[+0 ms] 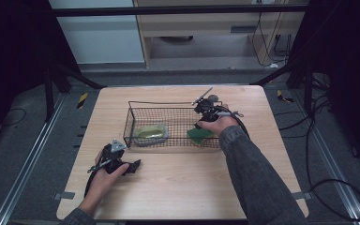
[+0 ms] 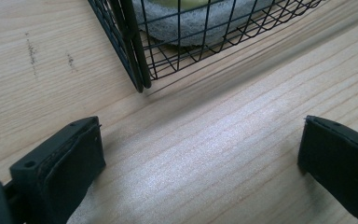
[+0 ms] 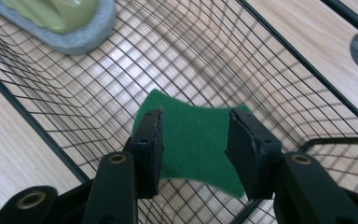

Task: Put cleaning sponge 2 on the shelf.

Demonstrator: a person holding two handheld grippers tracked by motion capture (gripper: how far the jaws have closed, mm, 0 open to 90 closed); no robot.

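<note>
Left gripper (image 1: 132,166) rests on table (image 1: 178,187) near basket's near-left corner, jaws wide apart, holding nothing.

Wire basket (image 1: 130,123) mid-table. In its left part: grey sponge with yellow-green top (image 1: 151,133).

Right gripper (image 3: 196,140) reaches over basket's right part, jaws closed against opposite edges of green scouring pad (image 3: 193,140), pad bowed between them. Pad inside basket, above mesh floor.

Likely step: placing pad into basket or lifting it out; cannot tell which. Next move needs clearance from basket's rim wires.

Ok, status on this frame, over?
Left hand-held gripper open, on bare table. Right hand-held gripper shut on green pad over wire basket. Nothing blocking.
</note>
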